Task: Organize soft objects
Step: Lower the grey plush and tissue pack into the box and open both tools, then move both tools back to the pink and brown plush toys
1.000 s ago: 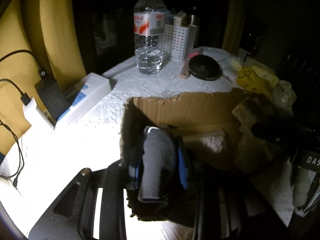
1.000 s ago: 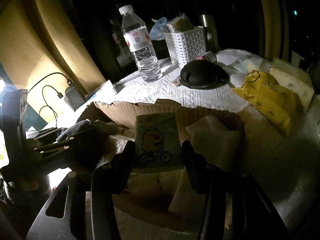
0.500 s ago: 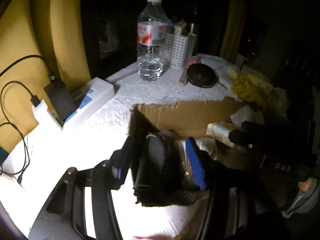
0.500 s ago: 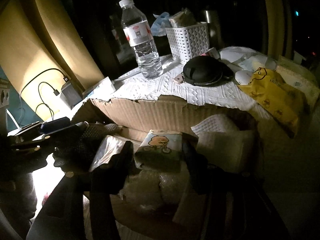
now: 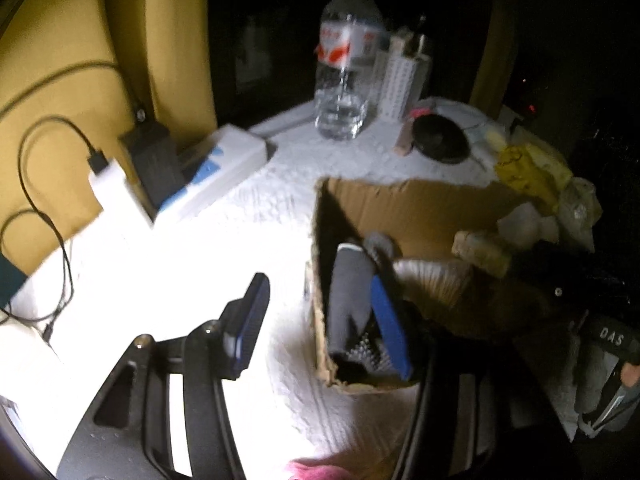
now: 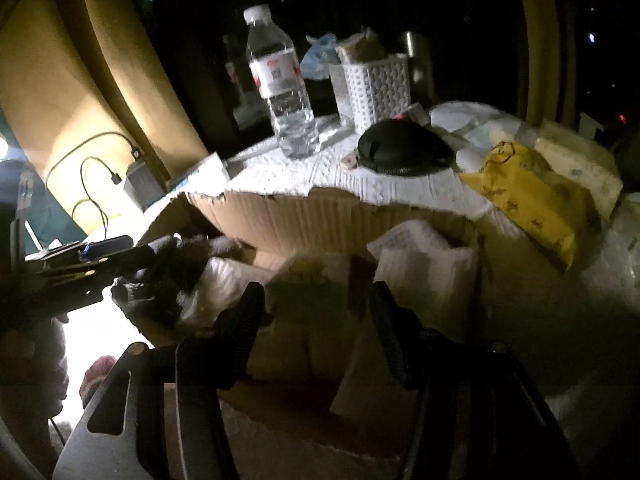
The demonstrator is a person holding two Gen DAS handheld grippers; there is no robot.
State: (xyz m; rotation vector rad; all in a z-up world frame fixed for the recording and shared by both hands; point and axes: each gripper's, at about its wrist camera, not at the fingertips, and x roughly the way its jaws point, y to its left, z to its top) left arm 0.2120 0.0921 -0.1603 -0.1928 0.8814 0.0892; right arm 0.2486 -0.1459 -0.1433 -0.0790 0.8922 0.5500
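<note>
A torn cardboard box (image 5: 420,208) stands on the white-covered table. A grey knitted sock (image 5: 348,292) lies inside against the box's left wall. My left gripper (image 5: 318,284) is open and straddles that wall, its right blue pad (image 5: 390,328) beside the sock. In the right wrist view the left gripper (image 6: 100,252) and the sock (image 6: 176,264) show at the left. My right gripper (image 6: 316,300) hangs open over the box (image 6: 320,220). A dim tissue pack (image 6: 308,284) lies in the box between its fingers, untouched by the pads. A white folded cloth (image 6: 424,256) fills the box's right side.
Behind the box stand a water bottle (image 6: 284,92), a white perforated basket (image 6: 376,88) and a black round case (image 6: 404,148). A yellow packet (image 6: 528,192) lies at the right. A white carton (image 5: 216,172), chargers and cables (image 5: 40,216) crowd the left.
My left gripper has opened and let the grey sock drop into the box, then shifted left across the box wall. The right gripper lowered the tissue pack into the box and released it.
</note>
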